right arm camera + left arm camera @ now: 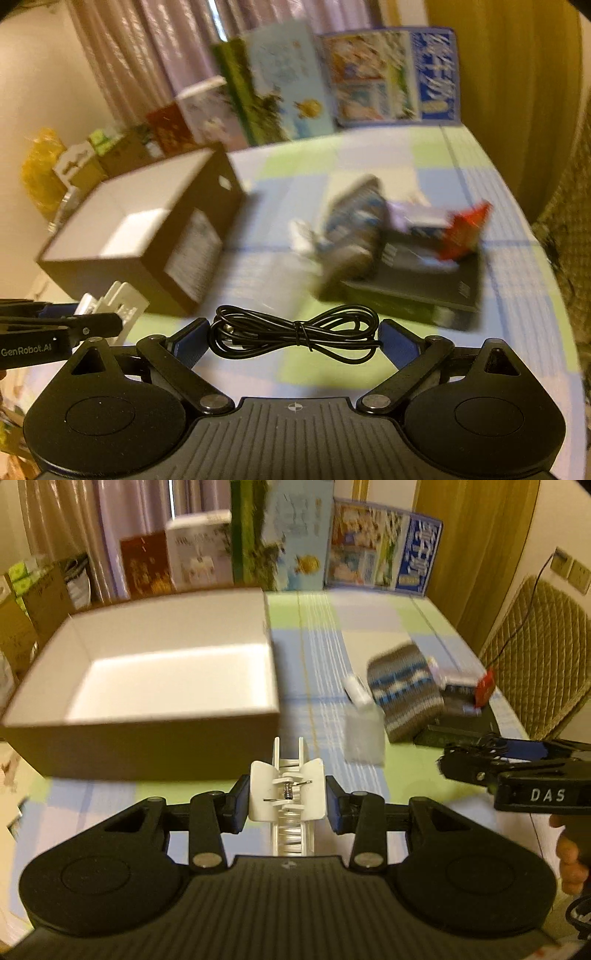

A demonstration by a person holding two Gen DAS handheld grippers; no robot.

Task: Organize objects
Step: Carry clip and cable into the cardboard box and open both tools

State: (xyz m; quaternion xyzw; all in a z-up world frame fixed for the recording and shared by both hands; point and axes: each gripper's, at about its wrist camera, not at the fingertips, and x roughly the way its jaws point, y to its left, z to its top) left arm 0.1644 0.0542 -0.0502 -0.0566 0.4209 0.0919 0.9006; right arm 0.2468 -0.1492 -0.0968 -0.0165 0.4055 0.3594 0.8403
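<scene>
Gripping one white hair claw clip (287, 794) by its two winged handles, the left gripper (287, 800) holds it clear above the checked tablecloth (321, 627), pads pressed against either side and the clip's toothed jaws pointing away from the camera. The right gripper (295, 336) is clenched on one bundled black cable (295, 334) — tied at its middle into two loops — with a blue pad at each end of the bundle. One open cardboard box (147, 723), brown outside and white inside, stands on the cloth ahead and to the left of the clip; its inside shows nothing but white walls and floor. To the right lies a blurred cluster: one striped knitted item (404, 694) in grey, blue and white, one small white object (356, 690) just beside it, one clear plastic piece (364, 734) nearer the camera, one red packet (484, 688), and one flat black case (424, 291) under some of them. Further small things there are too smeared to count. Five picture books or boxes (380, 554) stand in a row along the table's far edge, before the curtain. One quilted chair back (535, 657) stands at the right.
</scene>
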